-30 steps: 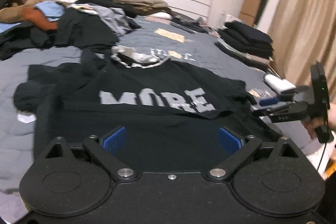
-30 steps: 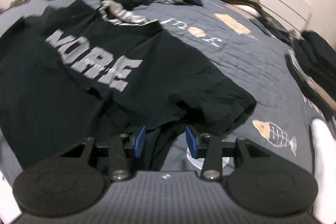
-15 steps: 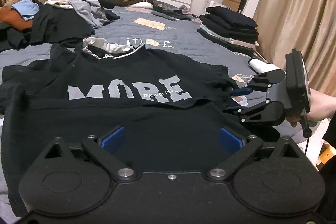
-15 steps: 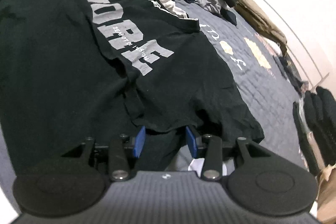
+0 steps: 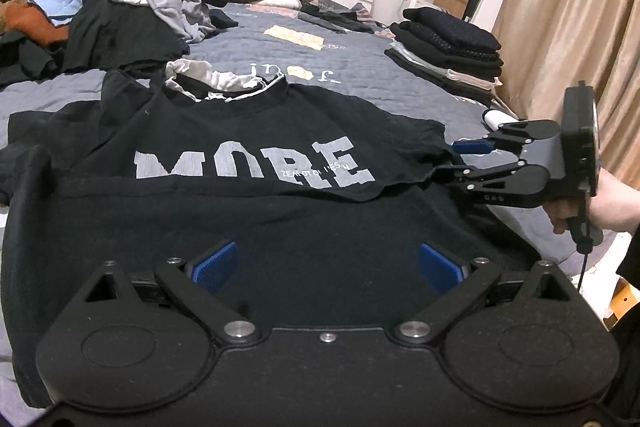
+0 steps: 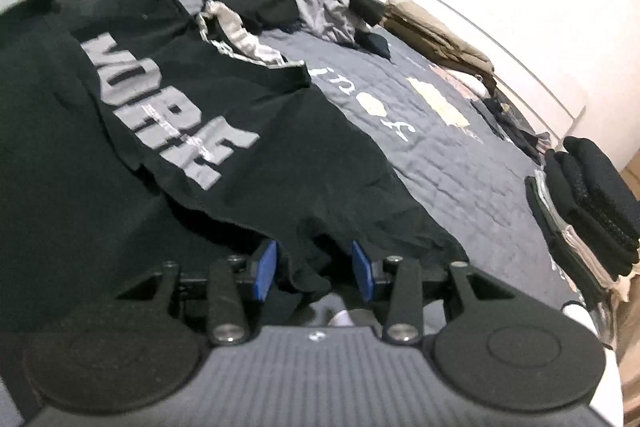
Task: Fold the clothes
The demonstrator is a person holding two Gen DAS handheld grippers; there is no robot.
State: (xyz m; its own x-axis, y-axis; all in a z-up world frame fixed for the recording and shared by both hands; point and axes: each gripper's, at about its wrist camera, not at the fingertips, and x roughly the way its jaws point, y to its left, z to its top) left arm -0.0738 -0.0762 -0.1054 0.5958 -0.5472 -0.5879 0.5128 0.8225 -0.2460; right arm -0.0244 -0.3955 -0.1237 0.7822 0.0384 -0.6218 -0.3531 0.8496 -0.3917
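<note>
Black T-shirt (image 5: 248, 163), "MORE" print face up, lies spread on the grey quilted bed (image 5: 360, 67), collar toward the headboard, hem toward the person. Long axis runs collar to hem, roughly along the line the left tongs (image 5: 326, 265) point. A crosswise ridge shows just below the lettering; the lower body of the shirt looks doubled there. Left tongs: jaws spread wide, nothing between them, hovering over the hem-side cloth at mid-width; no contact that I can make out. Right tongs (image 6: 314, 269) sit at the shirt's right edge, near the sleeve (image 6: 400, 223). Jaws part-open with a hanging fold of black cloth between the blue pads (image 6: 264, 269); gaps show on both sides, so the pads do not appear to press on it. From the left view the same tongs come in sideways from the right, hand (image 5: 600, 203) behind them, tips at the sleeve edge. Right hand is clearly the nearer to a graspable edge. Judgement: the next move likely turns on closing on that sleeve-side edge and carrying it across the long axis toward the middle. Folded stack (image 5: 448, 47) stands well apart at the bed's right side; unfolded heap (image 5: 132, 19) near the headboard.
</note>
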